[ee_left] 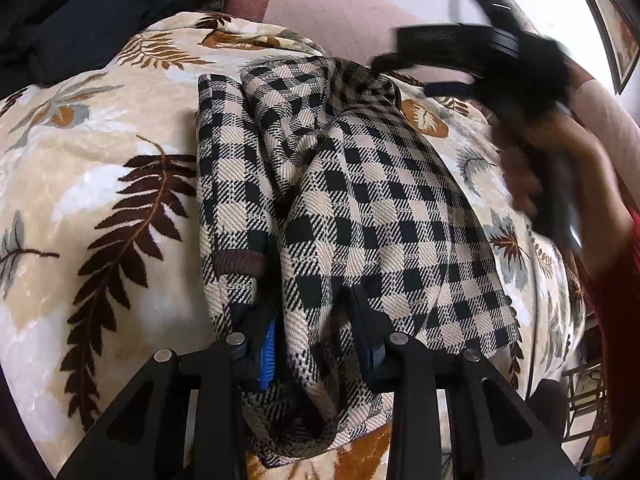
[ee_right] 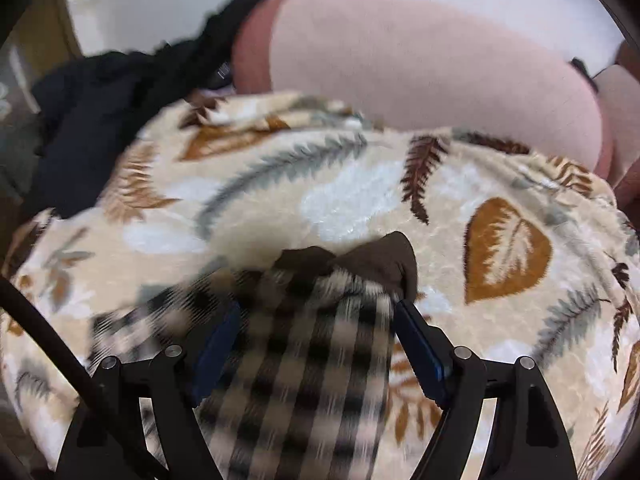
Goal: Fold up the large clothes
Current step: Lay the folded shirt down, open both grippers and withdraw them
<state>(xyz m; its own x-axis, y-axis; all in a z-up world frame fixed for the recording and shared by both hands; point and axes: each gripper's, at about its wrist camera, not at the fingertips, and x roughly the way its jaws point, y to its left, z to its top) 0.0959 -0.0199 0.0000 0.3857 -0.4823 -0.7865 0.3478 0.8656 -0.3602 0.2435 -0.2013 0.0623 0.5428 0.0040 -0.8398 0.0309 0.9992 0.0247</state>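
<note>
A black-and-beige checked garment (ee_left: 340, 184) with brown ribbed trim lies folded into a long strip on a leaf-patterned blanket (ee_left: 100, 168). My left gripper (ee_left: 316, 312) is shut on its near end, with bunched cloth between the fingers. The right gripper (ee_left: 440, 48) shows blurred at the garment's far end in the left wrist view. In the right wrist view my right gripper (ee_right: 316, 312) has its jaws spread, and the checked garment (ee_right: 304, 380) with its brown collar (ee_right: 376, 256) lies loosely between them.
The blanket (ee_right: 360, 200) covers a bed or sofa. A pink cushion (ee_right: 420, 72) stands behind it. Dark clothes (ee_right: 100, 112) are piled at the back left, also in the left wrist view (ee_left: 80, 12). The person's arm (ee_left: 580, 168) is at the right.
</note>
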